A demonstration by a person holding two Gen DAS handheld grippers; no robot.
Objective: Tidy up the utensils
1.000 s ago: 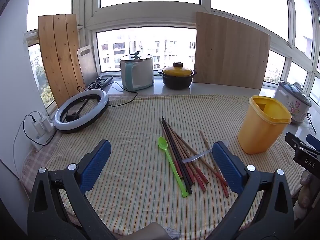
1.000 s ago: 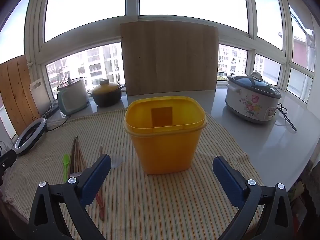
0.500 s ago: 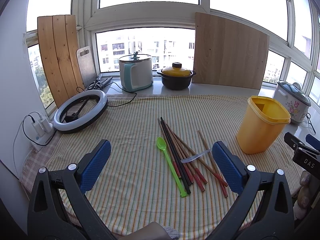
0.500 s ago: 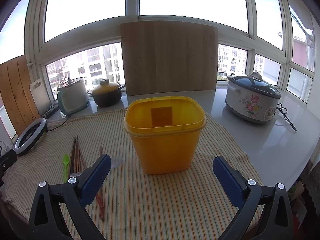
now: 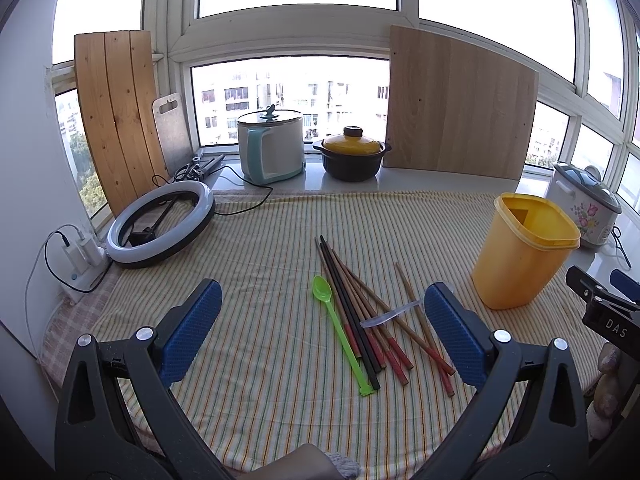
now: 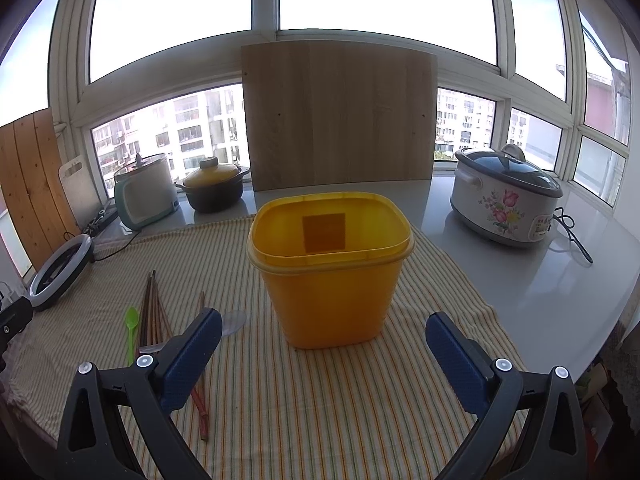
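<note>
Left wrist view: chopsticks slightly nearer than 1 second ago.

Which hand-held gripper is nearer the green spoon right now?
Left. The left hand-held gripper hovers open directly over the green spoon and chopsticks. The right hand-held gripper faces the yellow container, with the spoon off to its left.

Chopsticks beside spoon on the tablecloth, container to their right, pot behind
</note>
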